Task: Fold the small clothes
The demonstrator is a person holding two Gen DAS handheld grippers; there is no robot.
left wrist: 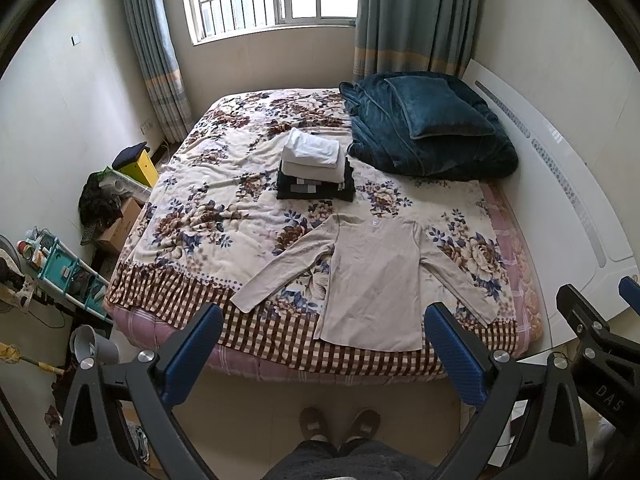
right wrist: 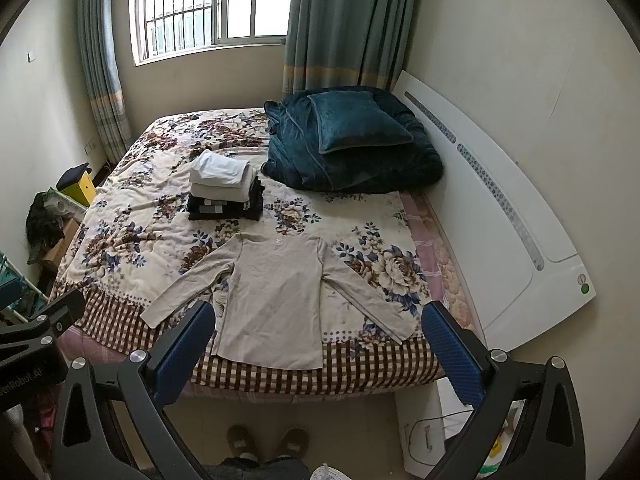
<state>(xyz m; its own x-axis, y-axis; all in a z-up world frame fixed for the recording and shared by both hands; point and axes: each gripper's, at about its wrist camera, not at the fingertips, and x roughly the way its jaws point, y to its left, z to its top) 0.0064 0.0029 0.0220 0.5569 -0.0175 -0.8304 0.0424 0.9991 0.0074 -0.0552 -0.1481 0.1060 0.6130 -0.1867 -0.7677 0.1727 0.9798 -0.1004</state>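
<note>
Flat: beige shirt [left wrist: 374, 280], collar windowward, hem toward bed [left wrist: 200, 184] edge.

You have one beige shirt [left wrist: 372, 280], one stack of folded clothes [left wrist: 316, 172], one teal pillow [left wrist: 436, 108], two curtains [left wrist: 156, 52], two slippers [left wrist: 340, 426]

A beige shirt [right wrist: 276, 300] lies flat on the bed [right wrist: 132, 216], sleeves spread. Behind it sits a pile of folded clothes [right wrist: 226, 190]. The right gripper [right wrist: 320, 350] hangs wide open above the bed's near edge.
</note>
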